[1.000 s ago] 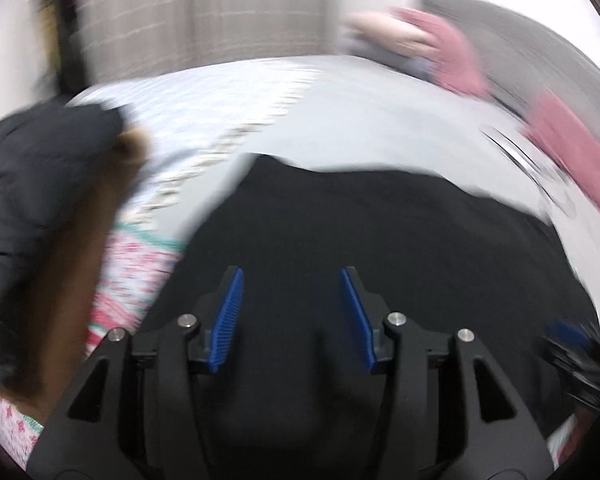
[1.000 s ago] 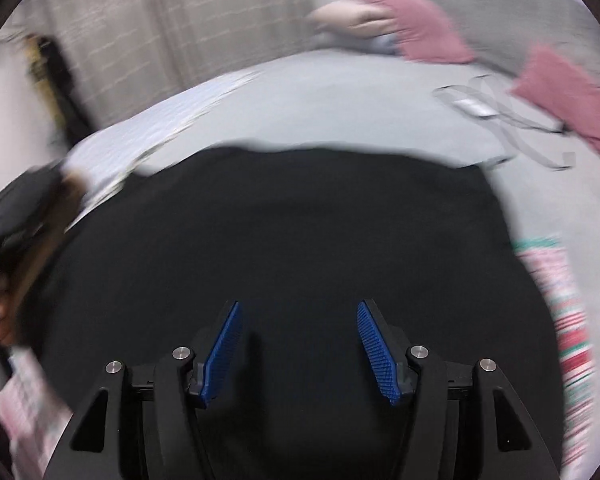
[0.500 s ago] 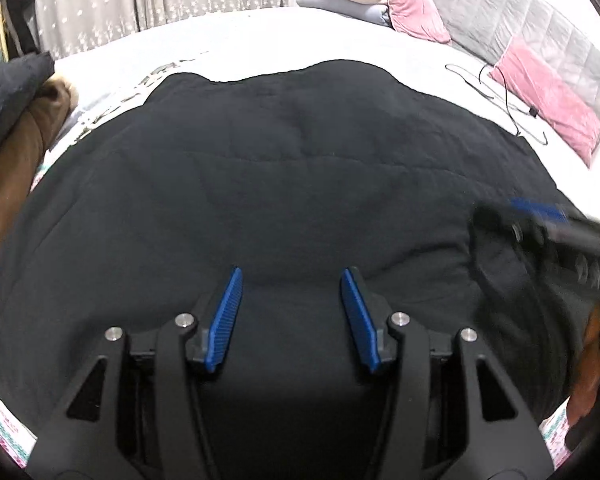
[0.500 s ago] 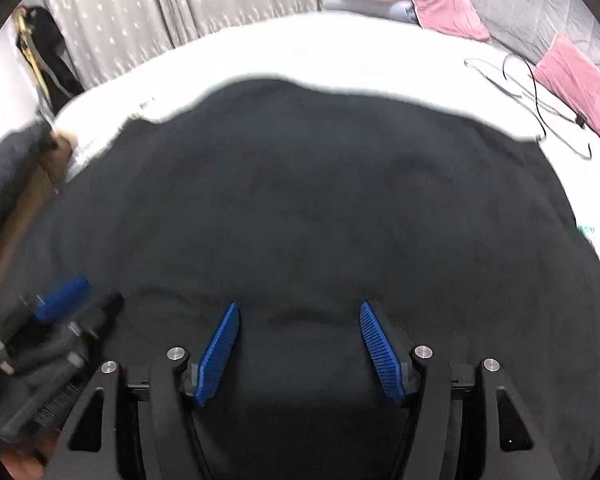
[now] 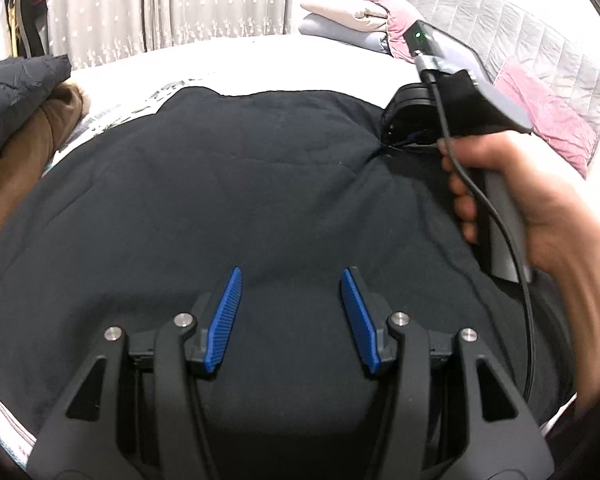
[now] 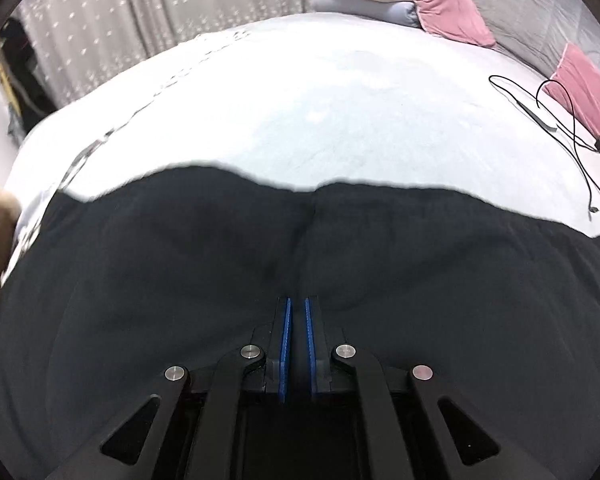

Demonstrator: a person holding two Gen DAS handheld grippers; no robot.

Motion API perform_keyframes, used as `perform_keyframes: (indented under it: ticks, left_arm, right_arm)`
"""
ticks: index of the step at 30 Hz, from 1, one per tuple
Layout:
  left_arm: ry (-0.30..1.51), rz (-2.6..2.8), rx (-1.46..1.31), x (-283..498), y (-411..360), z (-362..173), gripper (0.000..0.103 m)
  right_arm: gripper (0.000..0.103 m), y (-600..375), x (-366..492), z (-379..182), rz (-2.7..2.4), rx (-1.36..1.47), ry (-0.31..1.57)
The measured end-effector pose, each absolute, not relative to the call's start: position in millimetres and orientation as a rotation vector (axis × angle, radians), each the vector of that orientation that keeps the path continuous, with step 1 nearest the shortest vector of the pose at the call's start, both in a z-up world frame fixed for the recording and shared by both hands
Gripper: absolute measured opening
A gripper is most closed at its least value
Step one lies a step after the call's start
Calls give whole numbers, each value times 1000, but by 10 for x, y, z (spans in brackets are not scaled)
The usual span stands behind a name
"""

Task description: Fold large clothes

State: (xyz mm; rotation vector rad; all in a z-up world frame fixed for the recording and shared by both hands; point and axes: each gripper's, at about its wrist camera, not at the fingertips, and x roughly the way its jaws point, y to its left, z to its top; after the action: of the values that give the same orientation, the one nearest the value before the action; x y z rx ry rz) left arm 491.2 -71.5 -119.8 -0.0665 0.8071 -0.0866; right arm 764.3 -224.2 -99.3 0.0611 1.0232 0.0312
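A large black garment (image 5: pixel 220 160) lies spread across the bed, and its far edge shows in the right wrist view as black garment (image 6: pixel 140 280). My left gripper (image 5: pixel 291 276) hovers over the near part of it, open, with nothing pinched between the blue pads. My right gripper (image 6: pixel 297 302) is shut on a fold of the black cloth near that far edge, and creases run out from its tips. In the left wrist view a hand (image 5: pixel 512 184) holds the right gripper's handle at the garment's right side, where the fabric puckers.
The pale bed sheet (image 6: pixel 300 100) stretches beyond the garment. Pink pillows (image 6: pixel 452 8) and a grey quilt lie at the head. A black cable (image 6: pixel 572 128) lies at the right. A dark jacket (image 5: pixel 16 92) on a brown garment (image 5: pixel 20 148) sits at the left.
My right gripper swept across the garment to its far edge and its jaws went from open to shut on the cloth. My left gripper sank closer to the garment, still open.
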Motion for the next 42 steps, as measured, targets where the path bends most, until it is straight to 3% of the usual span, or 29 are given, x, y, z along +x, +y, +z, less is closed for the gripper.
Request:
perform_keyframes:
  ticks: [5,8,12,15,20,24,27,29,33,37,40,42]
  left_arm:
    - [859,-141,-161,4948,-489,-1053,54]
    - [866,-117,-239,4920,-177,-891,54]
    - [865,36,-277,4856,439,-735,54]
    - [883,90,-330,4728,797,-822,54]
    - [874,163,-25,4521,718,-846,57]
    - [905,157,-84,4410,867,-858,62]
    - [913,163,-79,4394,915,-936,66]
    - [909,163,-84,4385,914,-969,68]
    - [900,176,-55,4363,913,-981,76]
    - [883,197,-25,4283,867,-808,74]
    - [831,211,86,4147,743,-716,74]
    - [858,211,81,4160,765,-781,74]
  right_arm:
    - [10,-2187,7500,-810,49,60,1038]
    - [13,-2376,6788,-546,211,241,974]
    - [20,-2550,5773,-467,243,85,989]
    - [22,-3084,5226,-623,182,124,1015]
    - [22,-4018,4571,-620,-26,215,938]
    - [21,-4321,4254,-573,-19,291,883]
    - [17,-4398,4246,-668,-16,296,856]
    - [4,-4480,4331,-810,-27,285,867]
    - [2,-4487,4379,-824,-15,297,889]
    - [2,-4563,4370,-765,-34,359,928]
    - [12,-4585,4173,-503,-101,326,850]
    - [30,-4539,4079,-497,-120,285,854]
